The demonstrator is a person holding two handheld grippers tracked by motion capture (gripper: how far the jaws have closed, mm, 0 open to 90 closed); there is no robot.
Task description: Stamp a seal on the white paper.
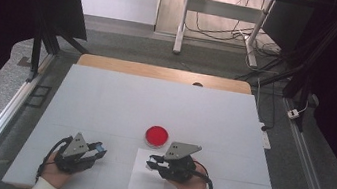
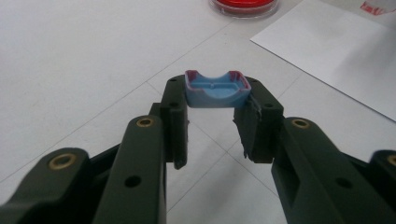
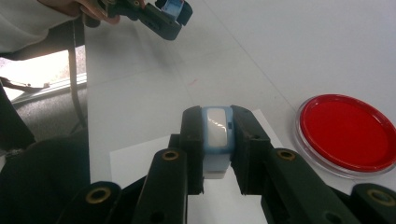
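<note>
left gripper [image 2: 217, 109] clamps blue plastic cap [image 2: 217, 88]; right gripper [image 3: 215, 149] clamps white-faced stamp [image 3: 217, 128]; round glossy red dish [image 3: 346, 132]

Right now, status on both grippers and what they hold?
Left gripper shut on blue cap. Right gripper shut on stamp body, above white paper sheet. Red ink dish beside sheet, nothing between.

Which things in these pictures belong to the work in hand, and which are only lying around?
In use:
- left gripper, shut on the blue cap
- right gripper, shut on the blue stamp body
- red ink pad
- white paper sheet

Lying about:
- cables on the floor
- metal frame legs
</note>
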